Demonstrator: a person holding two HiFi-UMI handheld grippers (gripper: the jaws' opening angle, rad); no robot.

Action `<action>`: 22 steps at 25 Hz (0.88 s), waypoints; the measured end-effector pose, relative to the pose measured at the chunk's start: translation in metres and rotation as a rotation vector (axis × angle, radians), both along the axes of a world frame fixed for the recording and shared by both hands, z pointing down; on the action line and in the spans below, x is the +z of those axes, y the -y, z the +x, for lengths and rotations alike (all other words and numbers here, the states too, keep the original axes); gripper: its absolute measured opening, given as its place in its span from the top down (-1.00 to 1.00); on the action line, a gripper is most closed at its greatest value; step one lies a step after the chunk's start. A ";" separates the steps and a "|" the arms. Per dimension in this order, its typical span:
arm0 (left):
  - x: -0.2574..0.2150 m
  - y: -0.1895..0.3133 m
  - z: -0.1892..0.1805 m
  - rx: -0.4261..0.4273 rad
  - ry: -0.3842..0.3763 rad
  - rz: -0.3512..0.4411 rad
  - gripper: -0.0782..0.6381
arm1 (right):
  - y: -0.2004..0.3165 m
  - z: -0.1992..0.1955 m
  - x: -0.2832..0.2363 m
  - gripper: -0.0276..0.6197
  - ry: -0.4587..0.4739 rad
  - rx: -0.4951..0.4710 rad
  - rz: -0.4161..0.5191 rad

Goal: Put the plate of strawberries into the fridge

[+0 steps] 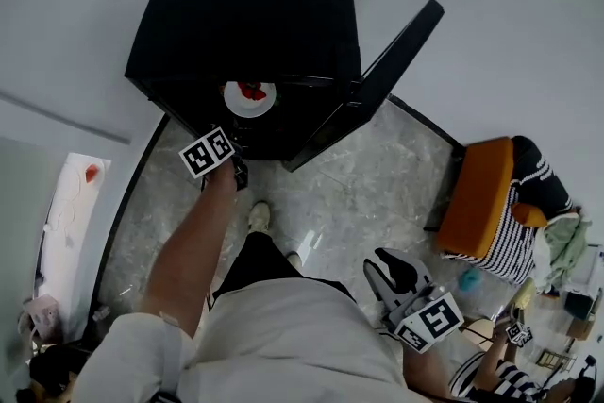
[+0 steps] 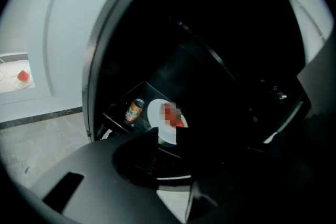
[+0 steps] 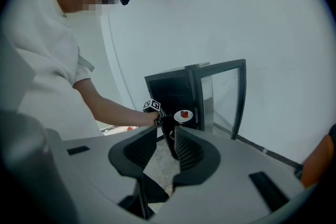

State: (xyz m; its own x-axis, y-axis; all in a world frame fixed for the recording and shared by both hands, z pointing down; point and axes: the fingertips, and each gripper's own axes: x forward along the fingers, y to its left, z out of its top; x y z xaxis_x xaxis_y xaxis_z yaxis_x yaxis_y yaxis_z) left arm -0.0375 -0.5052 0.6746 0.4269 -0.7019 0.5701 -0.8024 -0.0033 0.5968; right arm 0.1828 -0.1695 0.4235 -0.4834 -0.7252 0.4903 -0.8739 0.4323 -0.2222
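A white plate of strawberries (image 1: 250,97) hangs at the front opening of the black fridge (image 1: 245,14). My left gripper (image 1: 236,139) reaches toward the fridge and is shut on the plate's near rim. In the left gripper view the plate (image 2: 160,113) shows just past the jaw tips of the left gripper (image 2: 167,136), over a dark shelf inside. My right gripper (image 1: 385,264) hangs low by my right hip, open and holding nothing. The right gripper view shows the right gripper (image 3: 167,136), with the plate (image 3: 183,115) far off at the fridge.
The fridge door (image 1: 377,80) stands open to the right. A drink can (image 2: 135,110) stands on the fridge shelf left of the plate. A person in a striped top sits on an orange chair (image 1: 481,198) at the right. A white table (image 1: 71,212) lies at the left.
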 end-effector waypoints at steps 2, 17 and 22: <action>-0.019 -0.022 0.001 0.031 -0.035 0.030 0.47 | -0.006 -0.001 0.000 0.56 0.007 -0.028 0.022; -0.179 -0.319 0.007 0.389 -0.173 0.189 0.75 | -0.082 -0.031 0.022 0.84 0.081 -0.327 0.087; -0.207 -0.410 0.016 0.568 -0.138 0.187 0.75 | -0.104 -0.065 0.016 0.84 0.088 -0.390 0.115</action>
